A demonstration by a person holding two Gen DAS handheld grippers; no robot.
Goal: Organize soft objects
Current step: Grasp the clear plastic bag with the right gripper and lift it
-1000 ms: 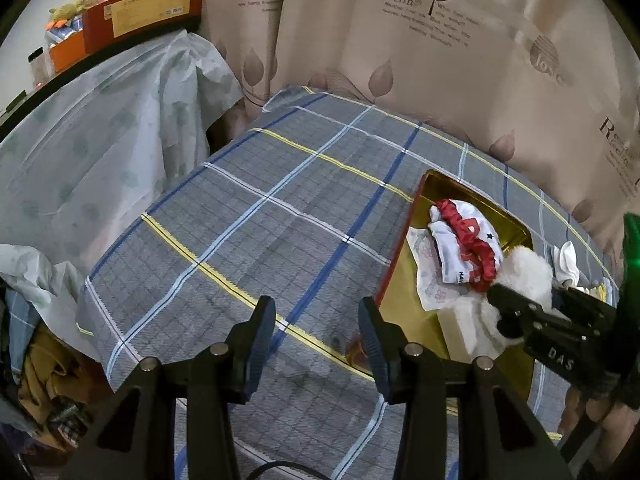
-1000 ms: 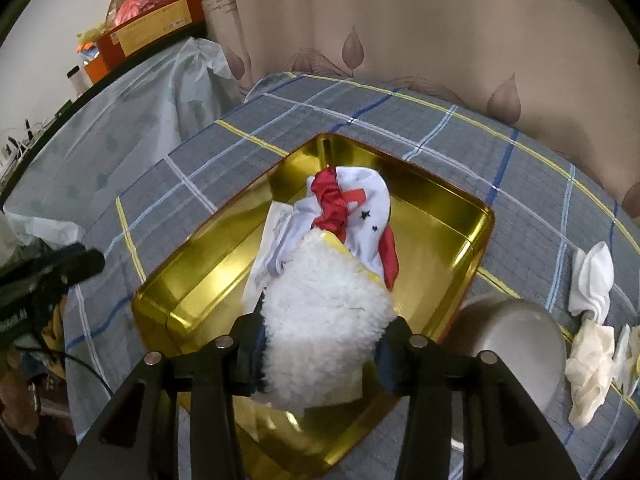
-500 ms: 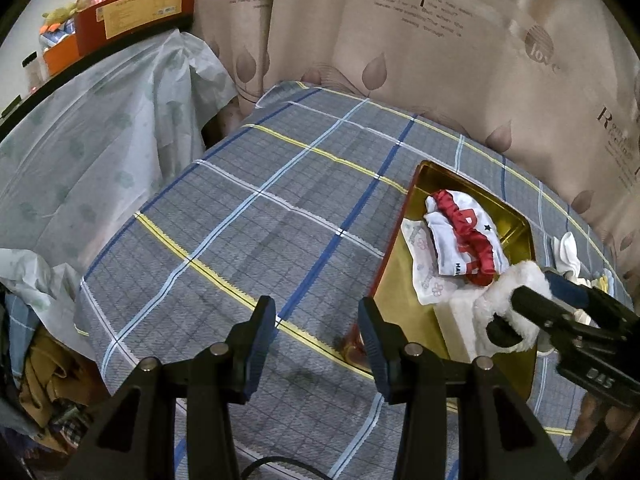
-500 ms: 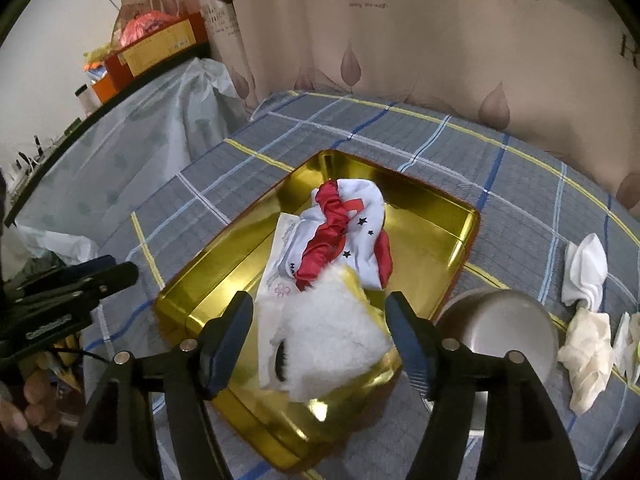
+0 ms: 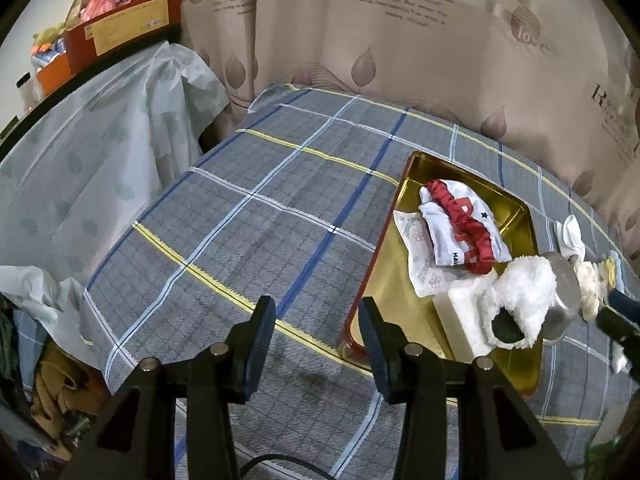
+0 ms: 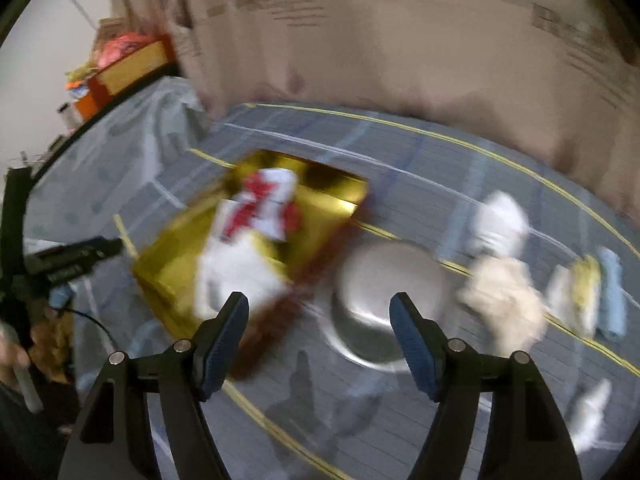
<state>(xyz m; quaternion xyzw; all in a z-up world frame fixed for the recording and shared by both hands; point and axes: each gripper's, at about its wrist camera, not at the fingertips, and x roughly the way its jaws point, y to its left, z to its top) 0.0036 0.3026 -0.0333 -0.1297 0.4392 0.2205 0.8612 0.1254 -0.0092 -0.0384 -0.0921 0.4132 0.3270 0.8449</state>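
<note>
A gold tray (image 5: pixel 516 208) lies on the plaid table and holds a red-and-white garment (image 5: pixel 460 226), a patterned cloth and a fluffy white slipper (image 5: pixel 520 296). The tray also shows, blurred, in the right wrist view (image 6: pixel 328 192). My left gripper (image 5: pixel 316 328) is open and empty over the cloth, left of the tray. My right gripper (image 6: pixel 320 320) is open and empty, above a metal bowl (image 6: pixel 384 292). Loose soft items lie right of the bowl: a white cloth (image 6: pixel 500 220), a cream cloth (image 6: pixel 508 300), and yellow and blue pieces (image 6: pixel 608 288).
A beige printed curtain (image 5: pixel 400 40) backs the table. A plastic-covered shelf (image 5: pixel 100 128) with an orange box (image 5: pixel 120 28) stands at the left. Clothes are piled at the table's lower left corner (image 5: pixel 48 380). The right wrist view is motion-blurred.
My right gripper opened and let the fluffy slipper down in the tray, then pulled back and swung right toward the bowl. The left gripper barely moved.
</note>
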